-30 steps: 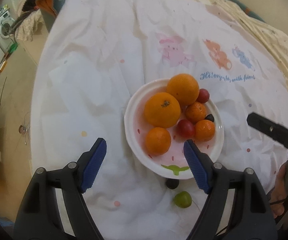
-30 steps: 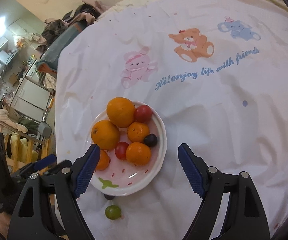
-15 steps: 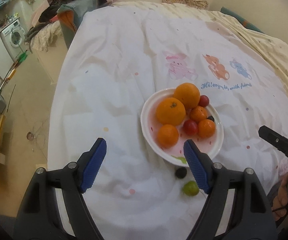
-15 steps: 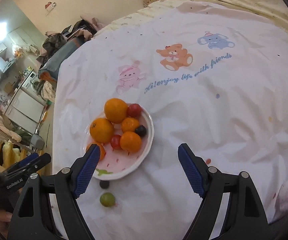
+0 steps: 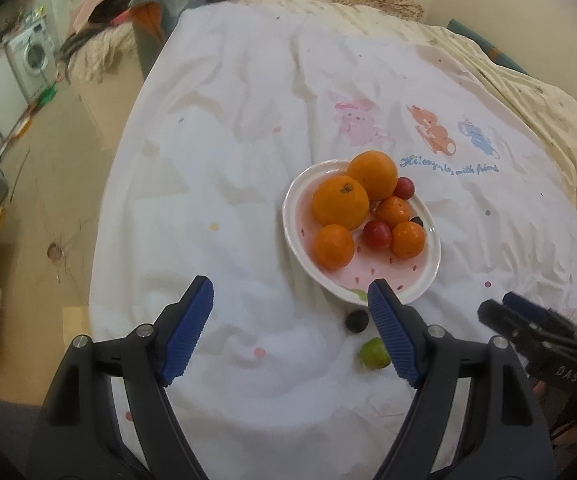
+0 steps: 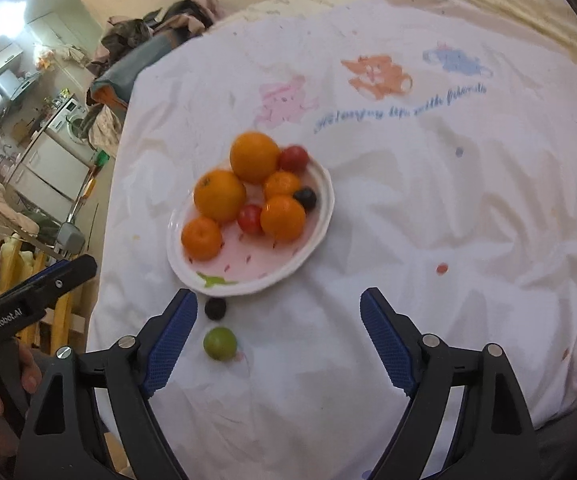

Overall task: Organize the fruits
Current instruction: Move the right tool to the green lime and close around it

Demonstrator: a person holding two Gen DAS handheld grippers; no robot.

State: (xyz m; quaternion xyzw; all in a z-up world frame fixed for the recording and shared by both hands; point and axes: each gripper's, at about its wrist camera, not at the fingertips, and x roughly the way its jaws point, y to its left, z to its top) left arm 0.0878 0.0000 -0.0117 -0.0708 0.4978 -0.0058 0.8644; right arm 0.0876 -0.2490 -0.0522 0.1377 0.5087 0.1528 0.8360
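- We count one white plate (image 6: pixel 320 224) on one printed cloth (image 6: pixel 428 208).
- We see five oranges: two large (image 6: pixel 254 157) and three small (image 6: pixel 282 217).
- We find two red cherry tomatoes (image 6: pixel 250 219) on the plate.
- We count two dark round fruits, one on the plate (image 6: pixel 305 198) and one off it (image 6: pixel 215 308).
- We see one green fruit (image 6: pixel 219 343), on the cloth.
- We count two grippers, left (image 5: pixel 290 334) and right (image 6: pixel 278 340).
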